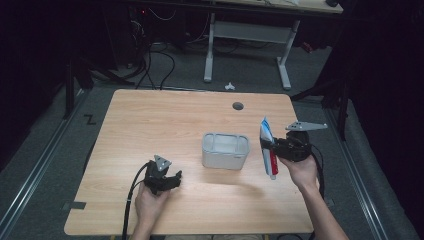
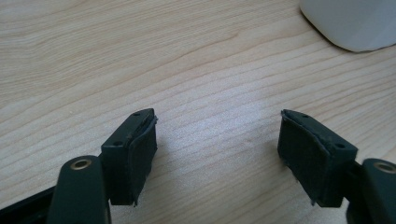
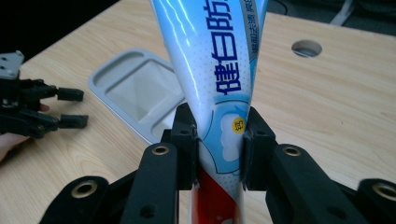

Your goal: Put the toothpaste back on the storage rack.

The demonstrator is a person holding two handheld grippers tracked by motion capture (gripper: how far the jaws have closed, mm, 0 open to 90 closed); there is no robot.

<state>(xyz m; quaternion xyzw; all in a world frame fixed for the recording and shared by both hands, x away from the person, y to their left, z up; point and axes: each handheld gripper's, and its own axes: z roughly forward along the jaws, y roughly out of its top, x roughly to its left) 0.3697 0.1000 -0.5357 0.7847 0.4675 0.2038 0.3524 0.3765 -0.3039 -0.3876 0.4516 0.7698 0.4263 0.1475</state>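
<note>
While the left gripper (image 1: 172,179) gapes, the right gripper (image 3: 219,135) clamps a toothpaste tube (image 3: 215,70) (beside the tub (image 1: 225,150)).

**Around my work spot**

My wooden table (image 1: 150,125), pale grain, has a round hole (image 1: 238,106) near its far edge. Beyond it stands a desk on white legs (image 1: 208,55). Black cables (image 1: 150,67) lie on grey floor. A small white piece (image 1: 229,86) lies between the legs.
</note>
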